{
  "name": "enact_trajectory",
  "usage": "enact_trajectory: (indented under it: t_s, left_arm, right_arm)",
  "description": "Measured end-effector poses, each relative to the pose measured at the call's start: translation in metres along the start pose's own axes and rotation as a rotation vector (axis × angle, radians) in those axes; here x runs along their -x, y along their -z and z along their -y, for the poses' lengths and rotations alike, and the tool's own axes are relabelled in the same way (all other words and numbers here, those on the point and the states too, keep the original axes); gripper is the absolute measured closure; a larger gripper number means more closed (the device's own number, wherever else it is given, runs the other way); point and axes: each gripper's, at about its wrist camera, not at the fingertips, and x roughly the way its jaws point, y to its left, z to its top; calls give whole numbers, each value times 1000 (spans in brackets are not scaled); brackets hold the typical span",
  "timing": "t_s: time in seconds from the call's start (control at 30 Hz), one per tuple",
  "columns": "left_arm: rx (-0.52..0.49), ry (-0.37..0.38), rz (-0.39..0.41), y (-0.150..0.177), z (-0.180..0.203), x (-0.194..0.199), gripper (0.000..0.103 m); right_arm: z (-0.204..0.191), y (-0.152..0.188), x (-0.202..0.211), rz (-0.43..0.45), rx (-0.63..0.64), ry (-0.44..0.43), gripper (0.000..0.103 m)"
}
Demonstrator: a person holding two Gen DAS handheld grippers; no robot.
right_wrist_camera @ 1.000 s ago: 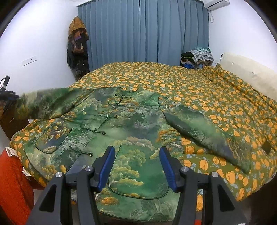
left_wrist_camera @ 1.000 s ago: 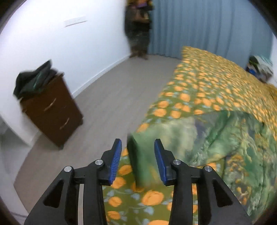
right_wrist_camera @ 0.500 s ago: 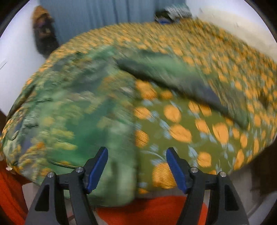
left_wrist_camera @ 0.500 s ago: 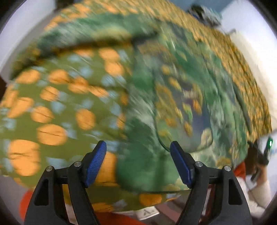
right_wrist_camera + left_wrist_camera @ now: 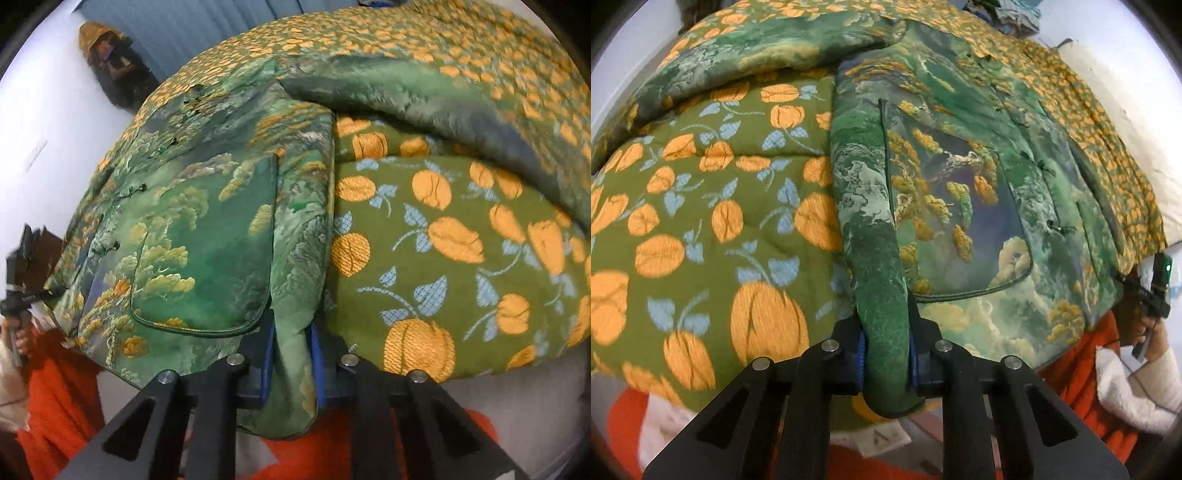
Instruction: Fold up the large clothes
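Padded jacket point(image 5: 960, 192) on quilt point(image 5: 701, 206): thick, soft, prob. bulky. L gripper point(image 5: 886, 354) & R gripper point(image 5: 291, 362) closing, pinching hem corners – good holds.

An olive-green quilted bedspread with orange fruits and pale blue leaves point(image 5: 713, 206) covers the bed and fills most of both views; it bulges and hangs over the near edge of the bed point(image 5: 443, 258). Behind the bed hangs a grey-blue pleated curtain point(image 5: 221, 29). Beside the curtain, against the white wall point(image 5: 44, 122), hangs a dark garment with a yellow-brown hood point(image 5: 107, 59). A small white plate point(image 5: 35, 153) is fixed on this wall. At the far side of the bed lies a cream pillow point(image 5: 1123, 122), and a heap of mixed clothes point(image 5: 1008, 14) is behind it.
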Motion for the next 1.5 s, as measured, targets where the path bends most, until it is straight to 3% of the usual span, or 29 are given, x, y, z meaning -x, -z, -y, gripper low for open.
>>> enact_trajectory:
  t_s: [0.17,0.3,0.37,0.43,0.53,0.6,0.73,0.87,1.07,1.23,1.4,1.5]
  left_arm:
    - [-52,-41,-21,15,9,-2,84]
    - [-79,-104,17,10,14,6,63]
    - [-87,-119,61,8,18,18,55]
    - [-97,-122,118,7,23,35,36]
    - [-119,-156,251,2,36,66,10]
    - [-126,-186,372,-2,43,90,5]
    - [-116,-227,543,-5,52,113,2]
    - [-96,-197,597,-4,64,111,2]
    - [-125,-183,571,8,82,89,2]
    - [-117,-129,489,12,94,74,2]
    - [-160,-214,487,9,110,70,1]
    - [-173,-203,512,10,112,73,1]
  right_arm:
    - [-1,2,3,-8,39,48,87]
    - [0,1,-6,4,25,73,80]
    - [-1,-1,-3,29,14,98,67]
    - [0,2,8,64,21,119,55]
    - [-5,-2,29,134,42,179,48]
    - [-10,-1,45,177,60,217,45]
    - [-32,-10,64,268,83,255,42]
    - [-62,-13,74,333,112,238,39]
    - [-108,-12,68,373,173,171,27]
    - [-125,-9,53,363,187,121,27]
    - [-139,-5,45,359,215,128,27]
    - [-133,-5,41,341,194,133,27]
